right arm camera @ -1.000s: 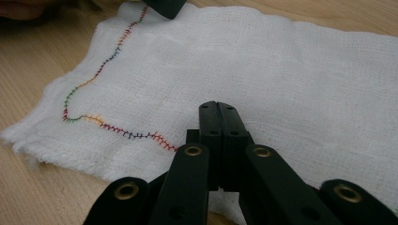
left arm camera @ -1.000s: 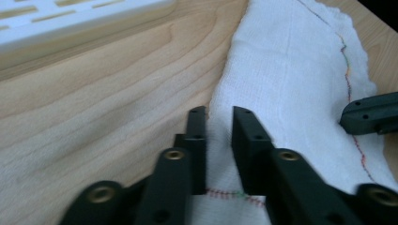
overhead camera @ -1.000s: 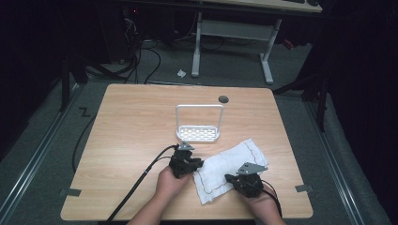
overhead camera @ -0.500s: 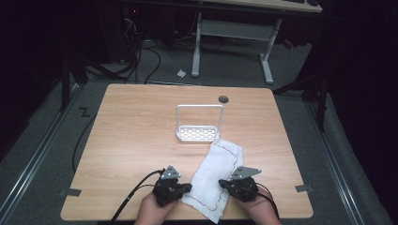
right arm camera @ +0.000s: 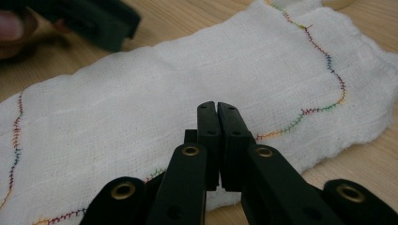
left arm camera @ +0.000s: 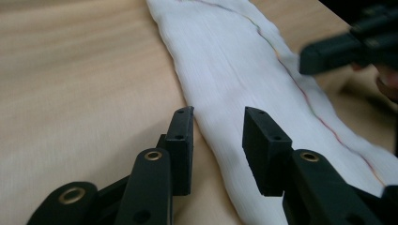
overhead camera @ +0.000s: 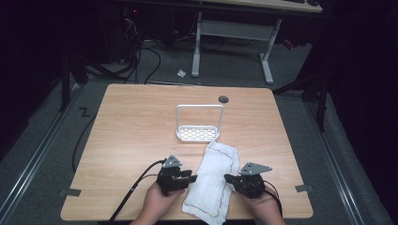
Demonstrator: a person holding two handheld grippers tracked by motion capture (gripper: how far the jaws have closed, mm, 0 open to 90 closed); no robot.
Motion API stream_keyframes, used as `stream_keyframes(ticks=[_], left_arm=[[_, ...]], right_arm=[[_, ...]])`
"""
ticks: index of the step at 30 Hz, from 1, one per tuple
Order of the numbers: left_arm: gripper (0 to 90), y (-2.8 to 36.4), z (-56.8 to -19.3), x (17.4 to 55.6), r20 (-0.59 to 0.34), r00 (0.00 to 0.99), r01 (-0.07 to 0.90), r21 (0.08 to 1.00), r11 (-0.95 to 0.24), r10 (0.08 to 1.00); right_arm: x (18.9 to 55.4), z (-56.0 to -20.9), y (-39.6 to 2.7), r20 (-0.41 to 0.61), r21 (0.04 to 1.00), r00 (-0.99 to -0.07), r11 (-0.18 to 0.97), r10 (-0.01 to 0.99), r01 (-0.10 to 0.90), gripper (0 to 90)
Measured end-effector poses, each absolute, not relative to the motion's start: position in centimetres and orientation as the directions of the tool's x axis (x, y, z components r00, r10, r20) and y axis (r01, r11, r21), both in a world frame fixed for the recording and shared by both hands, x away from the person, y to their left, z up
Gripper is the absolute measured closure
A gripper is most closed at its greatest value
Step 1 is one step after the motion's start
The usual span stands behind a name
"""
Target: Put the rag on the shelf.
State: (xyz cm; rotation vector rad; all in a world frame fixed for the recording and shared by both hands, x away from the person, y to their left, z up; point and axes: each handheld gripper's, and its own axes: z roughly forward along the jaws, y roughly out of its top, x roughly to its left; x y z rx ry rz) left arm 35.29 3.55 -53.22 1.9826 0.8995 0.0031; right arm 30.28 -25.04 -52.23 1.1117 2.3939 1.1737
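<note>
The left gripper (overhead camera: pixel 191 177) is opening, letting go of the cloth (overhead camera: pixel 213 180), now folded narrow at the worktop's (overhead camera: pixel 136 126) 6 o'clock; the right gripper (overhead camera: pixel 230 178) is pinching its edge.

cloth (overhead camera: pixel 213 180) between grippers, rack (overhead camera: pixel 199 133) behind it

Bare light wooden bench (overhead camera: pixel 136 126) lies open left and beyond. A small white perforated rack with a wire handle (overhead camera: pixel 198 133) stands mid-bench, touching the folded white cloth's (overhead camera: pixel 213 180) far end.
</note>
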Motion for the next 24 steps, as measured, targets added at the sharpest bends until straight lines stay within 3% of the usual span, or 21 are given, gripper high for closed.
stream_keyframes(ticks=[4,10,12,24], left_arm=[[63.6,1.1,-53.8,37.2,-0.348,0.719,0.615,0.722,-0.317,0.601],[82.2,0.0,-53.6,36.4,-0.247,0.735,0.567,0.736,-0.371,0.632],[84.7,0.0,-53.6,36.0,-0.228,0.739,0.555,0.74,-0.38,0.634],[85.2,2.5,-53.8,32.7,-0.222,0.741,0.545,0.75,-0.375,0.633]], right_arm=[[30.4,-52.4,-25.4,0.105,0.758,-0.667,0.375,0.738,0.534,88.4],[30.4,-52.4,-26.0,0.101,0.76,-0.649,0.362,0.754,0.54,88.5],[30.5,-52.5,-26.0,0.103,0.76,-0.641,0.356,0.76,0.544,88.5],[33.0,-52.4,-24.8,0.04,0.725,-0.598,0.388,0.801,0.569,81.2]])
